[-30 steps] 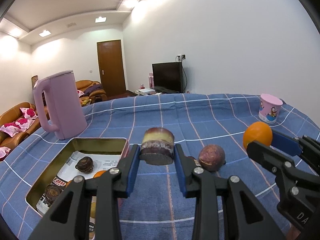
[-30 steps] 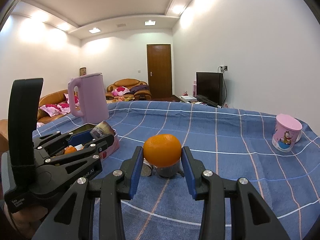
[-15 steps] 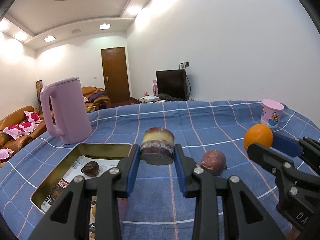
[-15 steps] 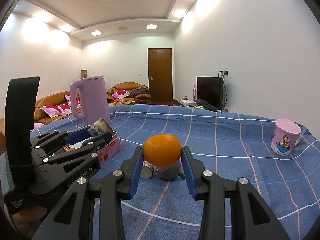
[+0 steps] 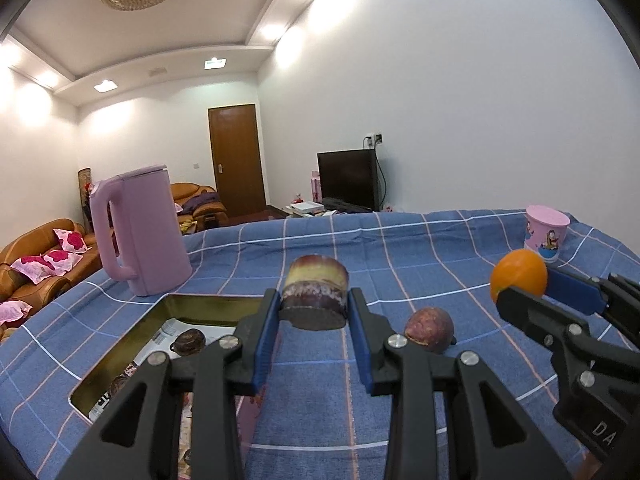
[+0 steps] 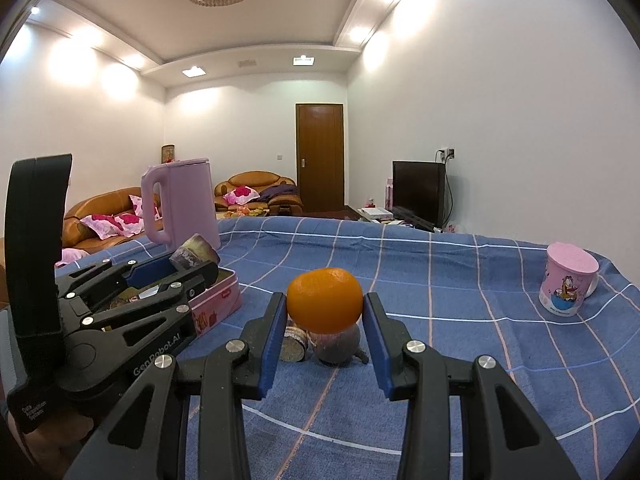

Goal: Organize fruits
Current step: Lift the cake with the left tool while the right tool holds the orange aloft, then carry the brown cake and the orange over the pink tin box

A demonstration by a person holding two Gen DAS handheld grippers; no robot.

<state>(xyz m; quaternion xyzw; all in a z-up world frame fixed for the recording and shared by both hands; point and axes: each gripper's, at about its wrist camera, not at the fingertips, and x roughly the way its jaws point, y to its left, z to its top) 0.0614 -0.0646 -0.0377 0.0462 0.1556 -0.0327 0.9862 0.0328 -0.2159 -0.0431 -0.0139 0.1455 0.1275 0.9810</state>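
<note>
A blue checked tablecloth bears a pink kettle, open tin, passion fruit and pink cup.

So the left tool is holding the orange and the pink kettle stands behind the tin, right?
Not quite: in the left wrist view the left tool grips a purple sugarcane chunk; the right tool holds the orange. The pink kettle does stand behind the tin.

Sugarcane chunk between left gripper pads
</note>
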